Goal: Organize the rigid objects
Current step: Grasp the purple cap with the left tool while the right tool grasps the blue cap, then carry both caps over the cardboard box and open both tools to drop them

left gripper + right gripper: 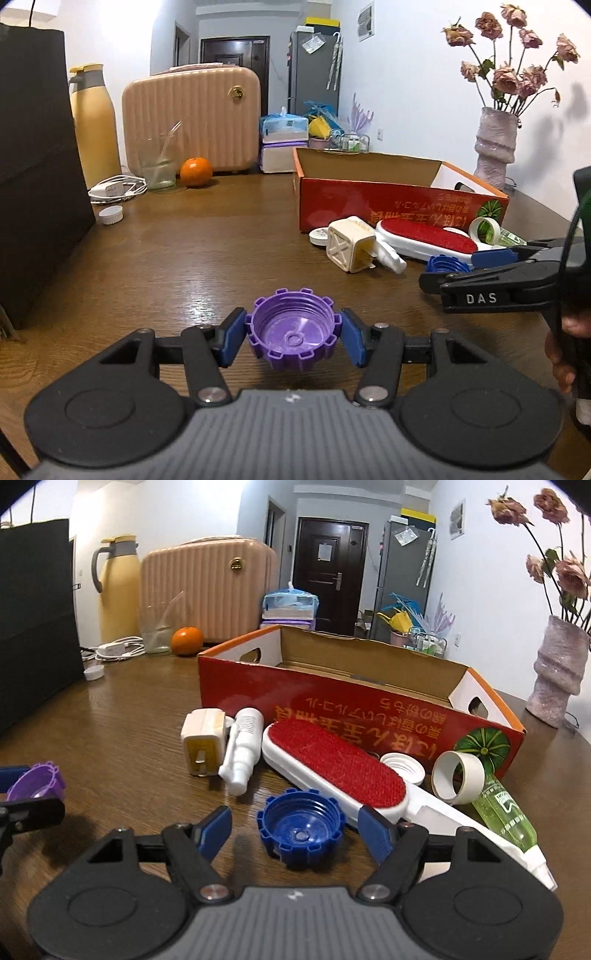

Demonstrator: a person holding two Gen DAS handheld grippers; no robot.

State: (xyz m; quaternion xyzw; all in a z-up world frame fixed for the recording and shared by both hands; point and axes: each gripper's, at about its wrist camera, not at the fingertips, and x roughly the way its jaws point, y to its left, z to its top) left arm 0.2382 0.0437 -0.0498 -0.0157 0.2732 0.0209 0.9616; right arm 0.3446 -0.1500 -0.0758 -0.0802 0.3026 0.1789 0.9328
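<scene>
Between left claw [293,332] pads: purple cap [293,328], gripped, hollow up. Right claw [295,829] wide, straddling blue cap [301,827], hollow up on tabletop [129,738].

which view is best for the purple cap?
Left wrist view: the purple cap sits centred, open side up, gripped between the left gripper pads. The right wrist view catches only part of it at the left edge.

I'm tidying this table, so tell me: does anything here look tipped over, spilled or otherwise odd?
Nothing is spilled. The green clear plastic bottle lies on its side beside the red cardboard box, uncapped. The white spray bottle also lies flat. The purple ridged cap and blue ridged cap sit open side up.
</scene>
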